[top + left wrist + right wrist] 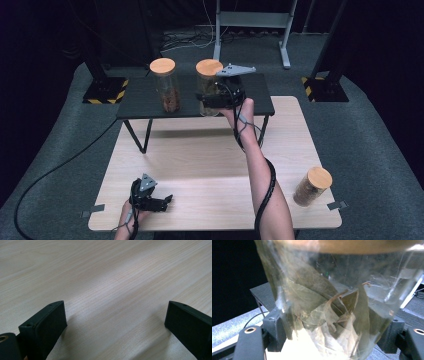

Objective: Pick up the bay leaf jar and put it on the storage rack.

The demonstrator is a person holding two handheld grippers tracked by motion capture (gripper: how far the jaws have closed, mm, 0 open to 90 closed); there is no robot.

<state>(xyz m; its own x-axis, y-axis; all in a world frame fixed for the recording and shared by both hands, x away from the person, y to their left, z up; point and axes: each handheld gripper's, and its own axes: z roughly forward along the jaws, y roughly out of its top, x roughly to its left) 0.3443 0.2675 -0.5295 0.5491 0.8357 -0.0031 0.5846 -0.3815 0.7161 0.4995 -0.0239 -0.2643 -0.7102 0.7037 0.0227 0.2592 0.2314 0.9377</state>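
1. The right gripper [212,100] is clamped on a glass jar of dried leaves [332,315] above the black shelf [140,100].
2. The left gripper [160,202], jaws apart, rests on the light wooden table [200,160].
3. Grey carpet [380,150] covers the dark room's floor.

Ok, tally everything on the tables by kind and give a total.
Jars with wooden lids: 3 (one on the black table, one in the right gripper, one on the wooden table)
Grippers: 2 (left gripper)
Total: 5
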